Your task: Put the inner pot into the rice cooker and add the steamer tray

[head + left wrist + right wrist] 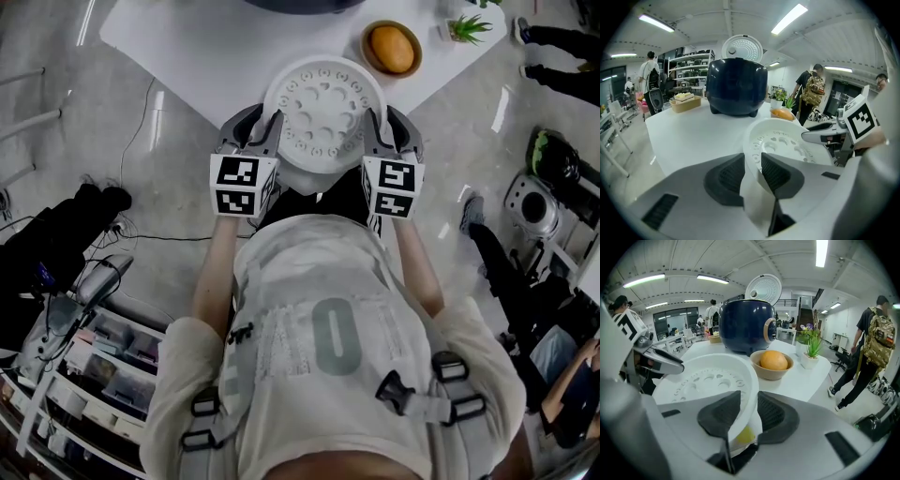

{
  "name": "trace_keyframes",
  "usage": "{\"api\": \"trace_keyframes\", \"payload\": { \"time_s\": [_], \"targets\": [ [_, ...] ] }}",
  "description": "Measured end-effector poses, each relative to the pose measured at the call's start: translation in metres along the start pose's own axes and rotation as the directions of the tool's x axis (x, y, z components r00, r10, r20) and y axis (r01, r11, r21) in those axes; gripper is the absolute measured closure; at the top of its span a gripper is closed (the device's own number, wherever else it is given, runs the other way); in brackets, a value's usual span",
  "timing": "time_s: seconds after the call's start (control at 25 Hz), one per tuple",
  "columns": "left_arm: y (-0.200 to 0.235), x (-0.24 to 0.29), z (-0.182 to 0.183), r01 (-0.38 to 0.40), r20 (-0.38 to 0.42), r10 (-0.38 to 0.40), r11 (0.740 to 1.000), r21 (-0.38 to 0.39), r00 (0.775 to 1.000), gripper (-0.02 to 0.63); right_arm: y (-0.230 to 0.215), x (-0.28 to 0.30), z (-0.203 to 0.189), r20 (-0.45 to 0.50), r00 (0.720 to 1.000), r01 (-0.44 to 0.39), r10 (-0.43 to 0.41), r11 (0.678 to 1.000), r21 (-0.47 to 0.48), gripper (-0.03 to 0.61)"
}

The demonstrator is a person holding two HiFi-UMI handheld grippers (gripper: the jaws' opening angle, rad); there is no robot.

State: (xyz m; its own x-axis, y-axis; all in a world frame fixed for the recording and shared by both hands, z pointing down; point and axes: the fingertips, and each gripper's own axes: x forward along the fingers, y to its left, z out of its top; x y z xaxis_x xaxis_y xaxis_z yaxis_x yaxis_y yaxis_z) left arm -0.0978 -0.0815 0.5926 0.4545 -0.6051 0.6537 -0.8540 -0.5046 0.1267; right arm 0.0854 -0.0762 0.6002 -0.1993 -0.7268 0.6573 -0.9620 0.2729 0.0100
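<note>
White tray [323, 112] pinched by left gripper [752, 160], right gripper [748, 398].

A two-sided pinch, held low in front.
The left gripper [269, 131] and right gripper [378, 131] each clamp an opposite rim of the tray [323, 108], both angled downward, forearms [217, 272] roughly parallel.

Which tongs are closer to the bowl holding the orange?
Right. The right tongs grip the rim of the steamer tray on the side near the bowl; the left tongs grip the opposite rim, farther away.
</note>
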Motion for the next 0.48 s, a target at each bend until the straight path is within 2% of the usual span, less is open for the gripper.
{"api": "trace_keyframes", "payload": {
  "time_s": [0.16,0.48],
  "targets": [
    [0.014,-0.010,0.006,-0.032,0.012,0.032,0.999,0.009,0.999,0.494,0.012,0.002,0.015,0.023,0.999,-0.028,0.029,0.999,-0.025,0.459],
    [0.047,-0.052,0.037,-0.144,0.102,0.145,0.989,-0.012,0.984,0.494,0.042,-0.001,0.074,0.119,0.989,-0.071,0.083,0.992,-0.101,0.462]
  ]
}}
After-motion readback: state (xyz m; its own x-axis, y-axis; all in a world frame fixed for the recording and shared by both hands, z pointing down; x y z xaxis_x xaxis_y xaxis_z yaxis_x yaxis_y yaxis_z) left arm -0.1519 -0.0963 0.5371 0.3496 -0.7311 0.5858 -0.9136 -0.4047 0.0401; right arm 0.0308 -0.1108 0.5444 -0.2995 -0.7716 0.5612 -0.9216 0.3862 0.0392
